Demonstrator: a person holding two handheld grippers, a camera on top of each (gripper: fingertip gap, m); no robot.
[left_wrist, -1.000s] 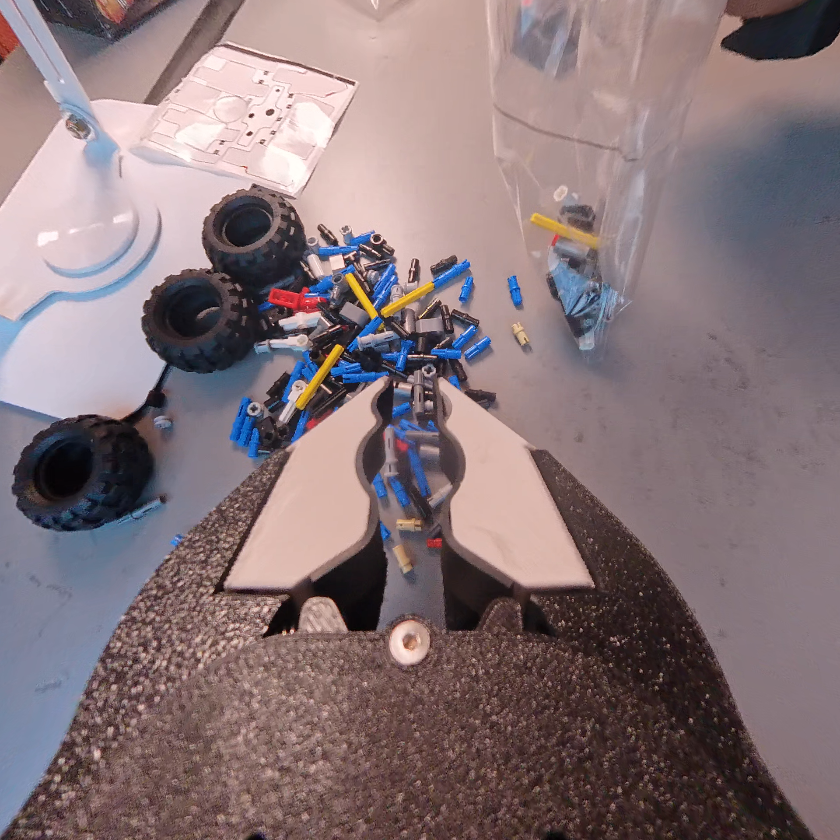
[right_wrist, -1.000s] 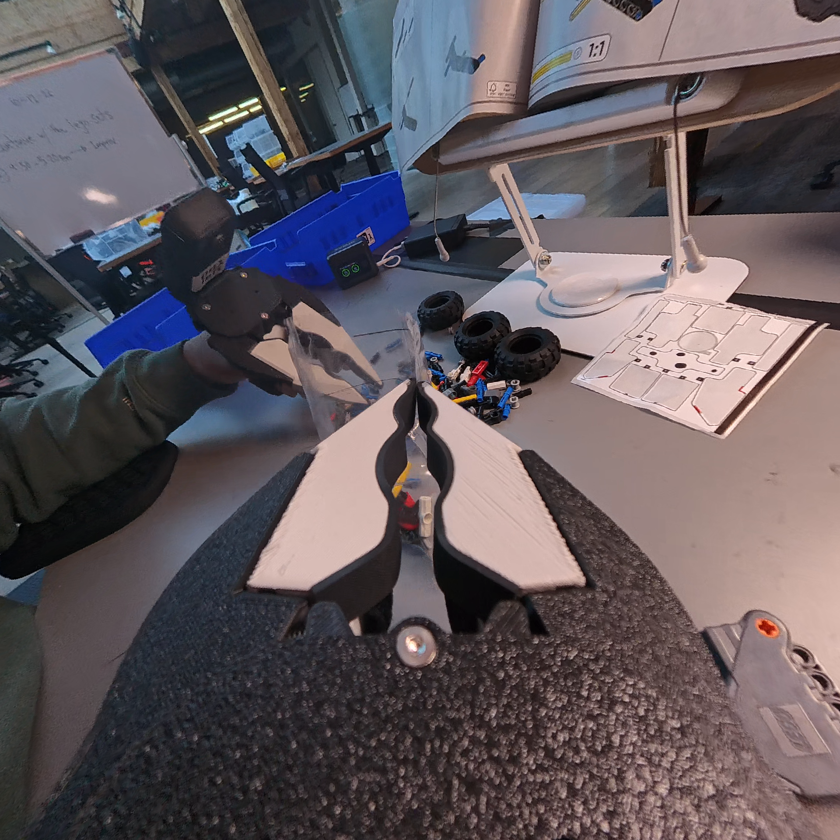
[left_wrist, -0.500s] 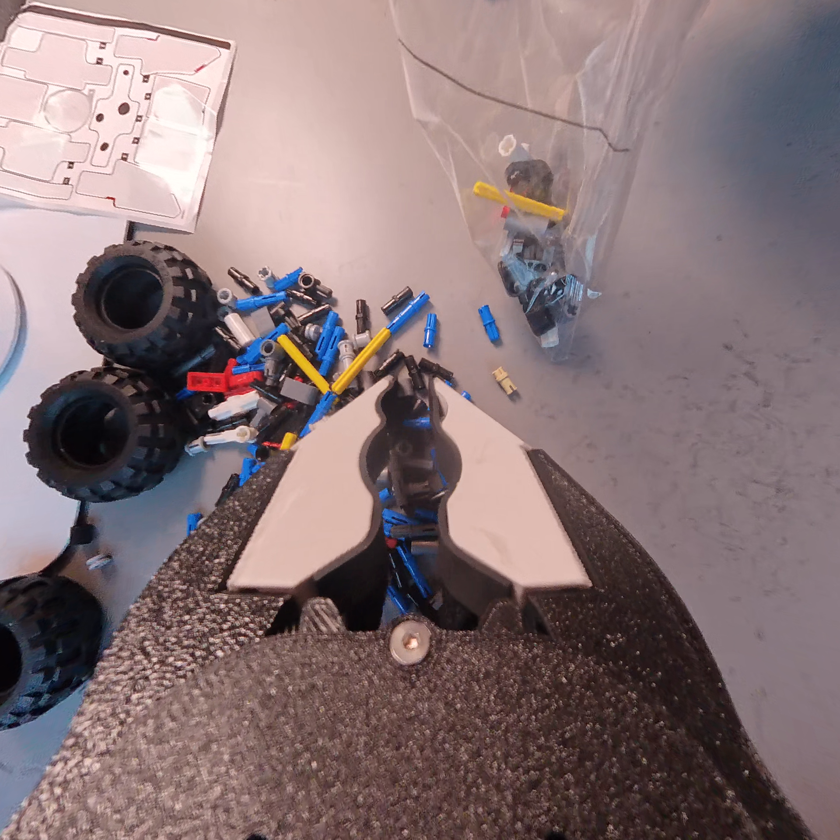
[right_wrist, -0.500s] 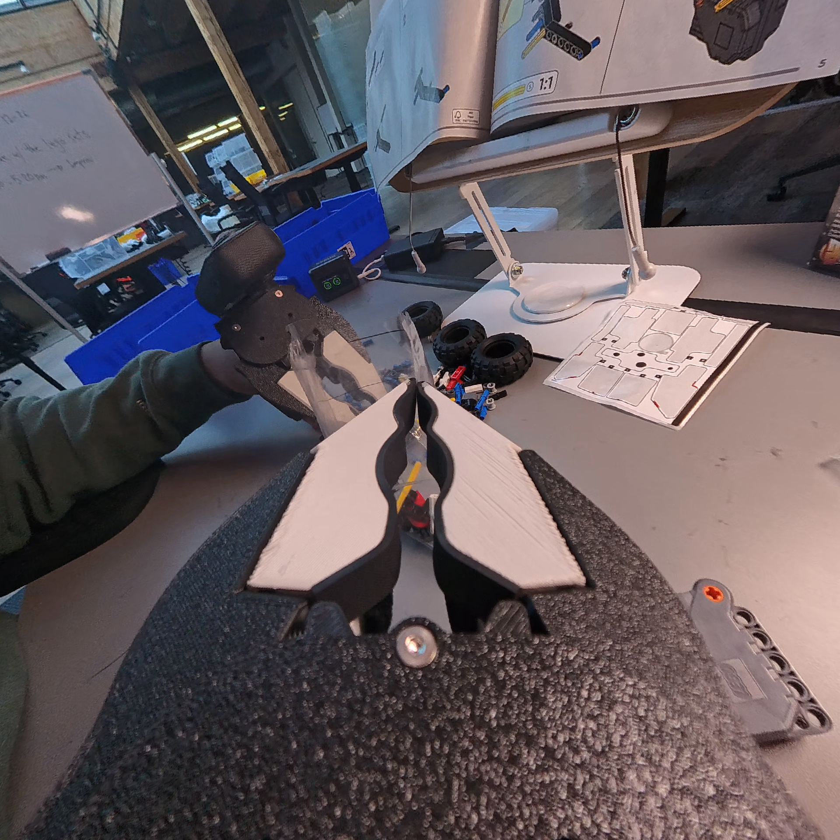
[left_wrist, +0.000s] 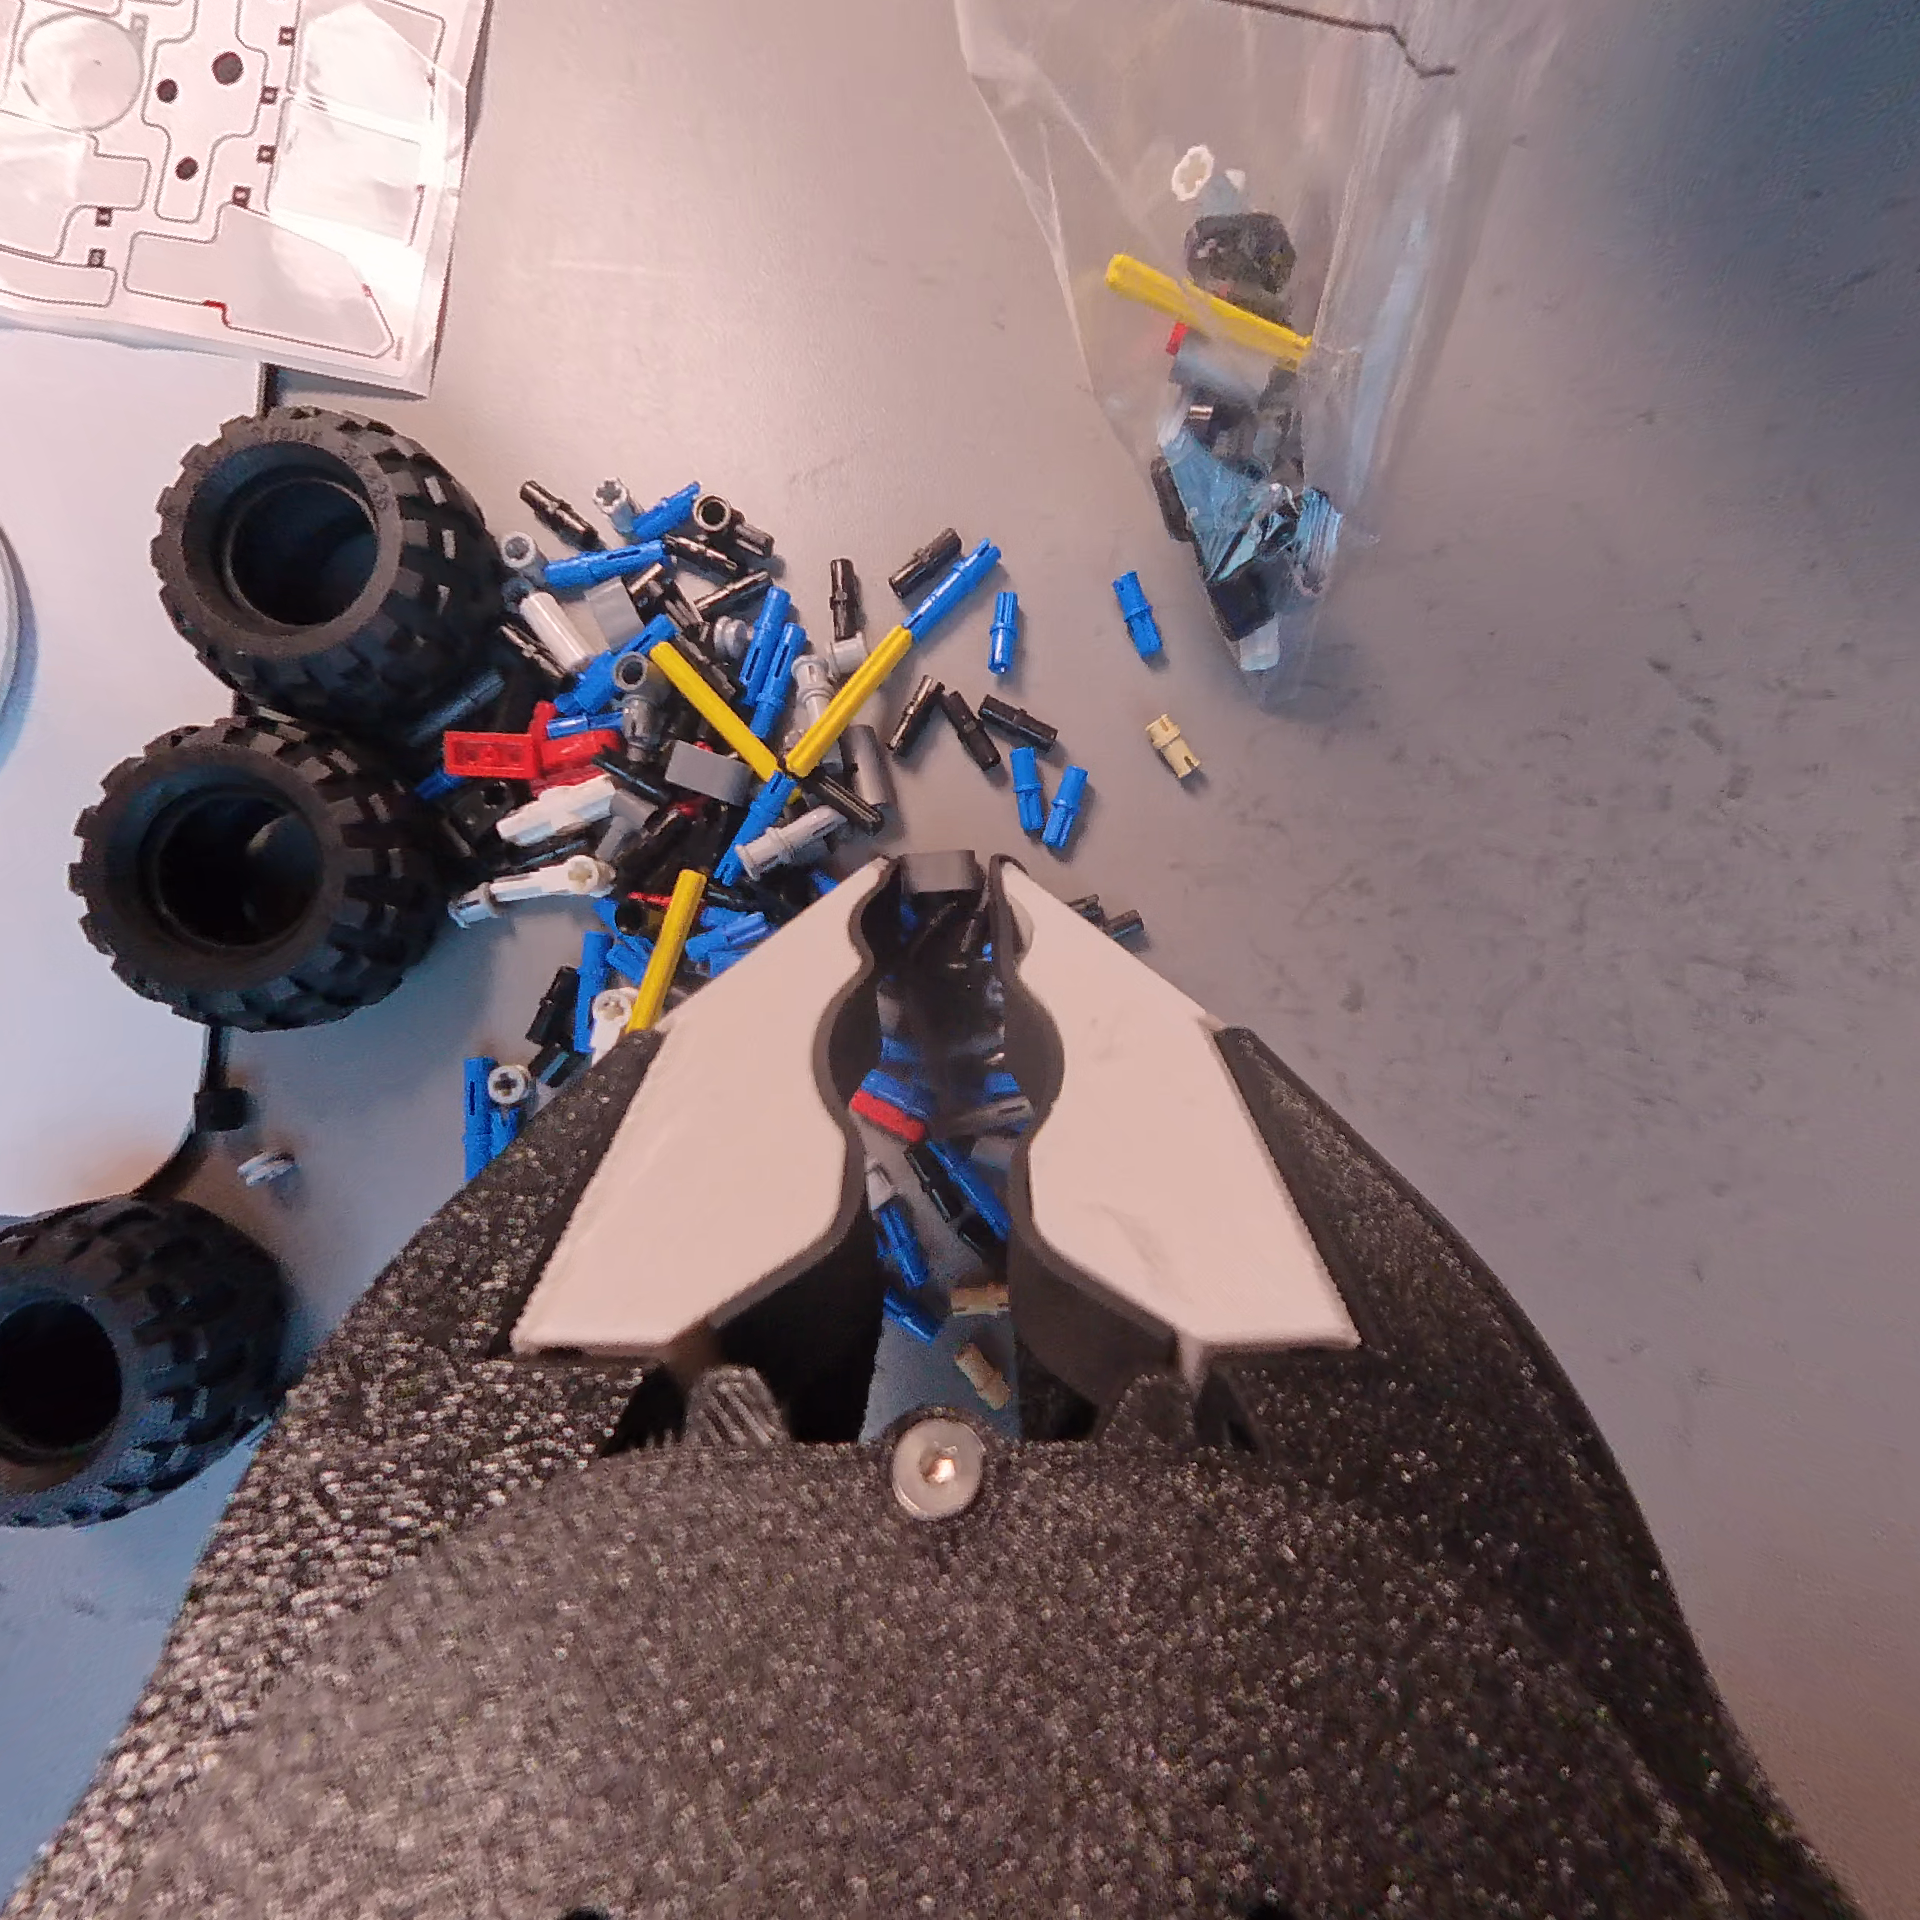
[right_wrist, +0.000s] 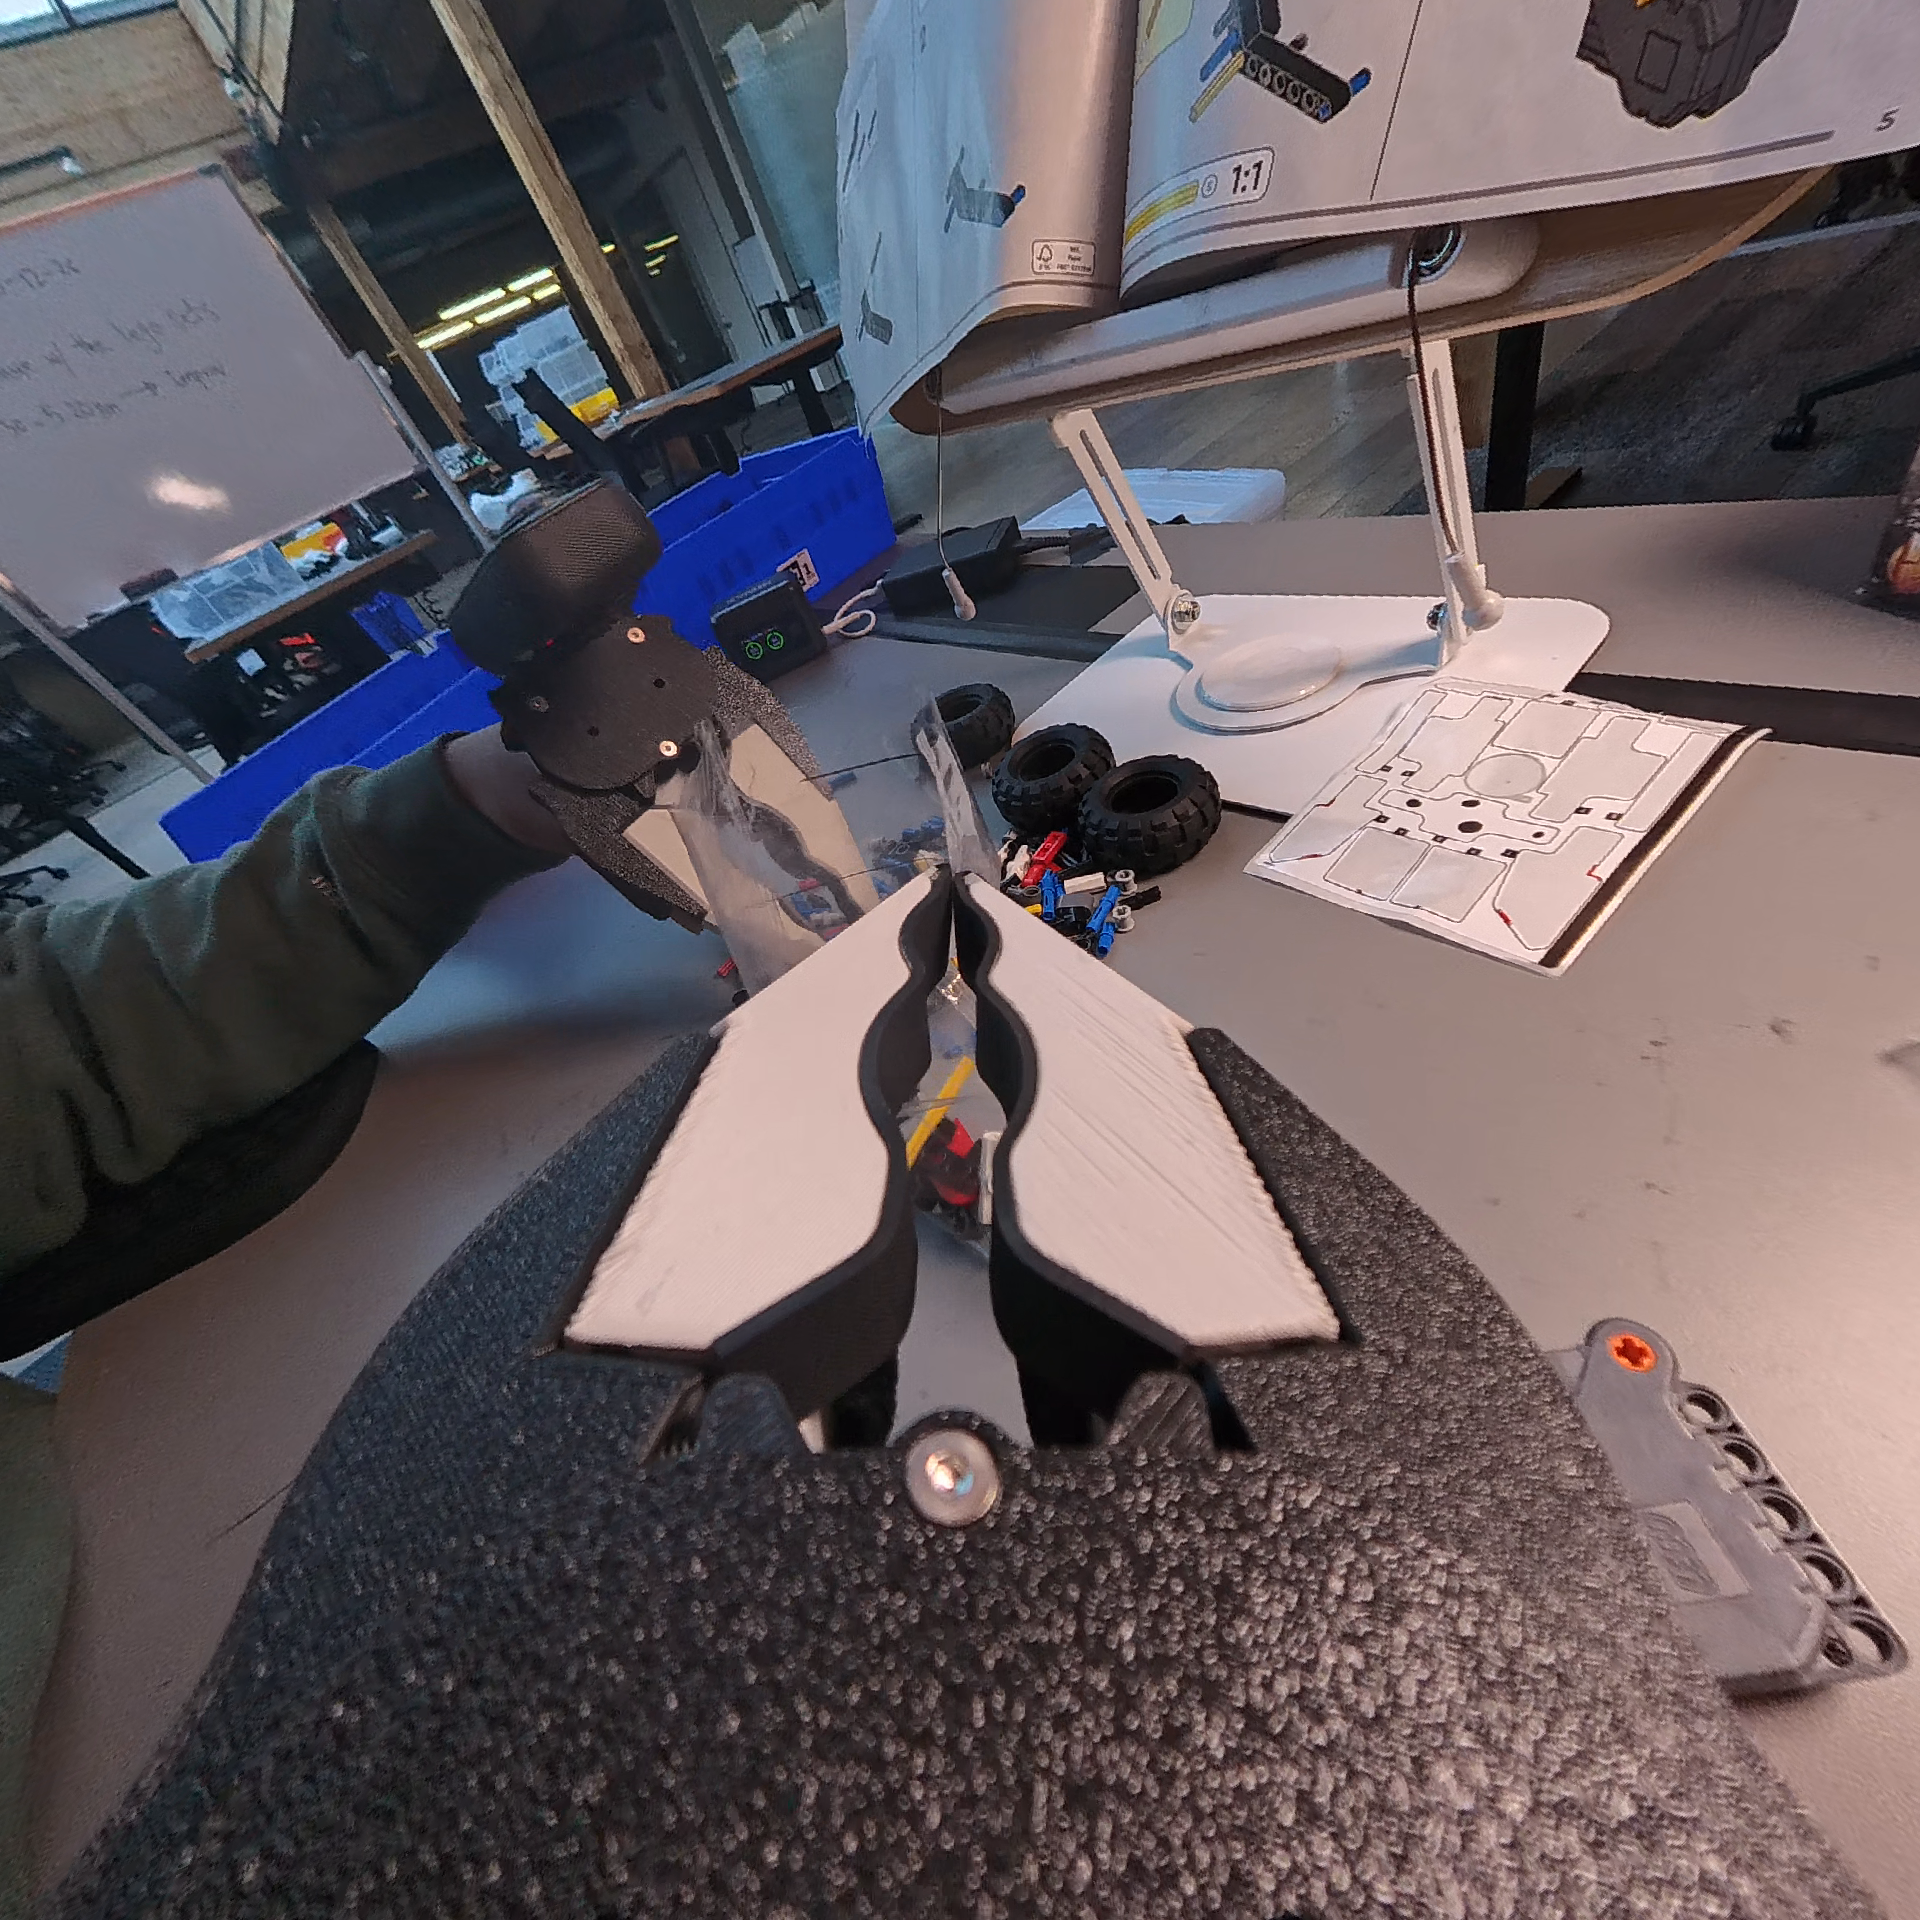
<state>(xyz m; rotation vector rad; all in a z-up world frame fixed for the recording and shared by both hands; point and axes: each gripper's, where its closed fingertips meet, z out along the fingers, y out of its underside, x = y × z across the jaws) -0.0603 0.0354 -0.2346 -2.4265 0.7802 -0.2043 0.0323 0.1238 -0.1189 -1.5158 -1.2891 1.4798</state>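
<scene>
grey table (left_wrist: 1558, 935), perhaps half-emptied clear bag (left_wrist: 1382, 208)

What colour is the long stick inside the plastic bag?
Yellow stick in the clear bag; left wrist view.

Writing is present, not transcribed.
- Whiteboard (right_wrist: 156, 395), far left in the right wrist view: a few handwritten lines in dark marker, partly washed out by glare.
- Booklet (right_wrist: 1455, 114), open on a white stand: printed build diagrams, a small scale mark beside a yellow bar, a recycling-type logo at the page foot and a page number in the corner.
- Grey block (right_wrist: 1725, 1538) on the counter, lower right: moulded logo on a paler panel.
- Blue bin (right_wrist: 748, 520): small white label, too small to read.
- Black device (right_wrist: 767, 634): two green indicator symbols.
- Tyre (left_wrist: 312, 540): embossed sidewall lettering, barely legible.
</scene>
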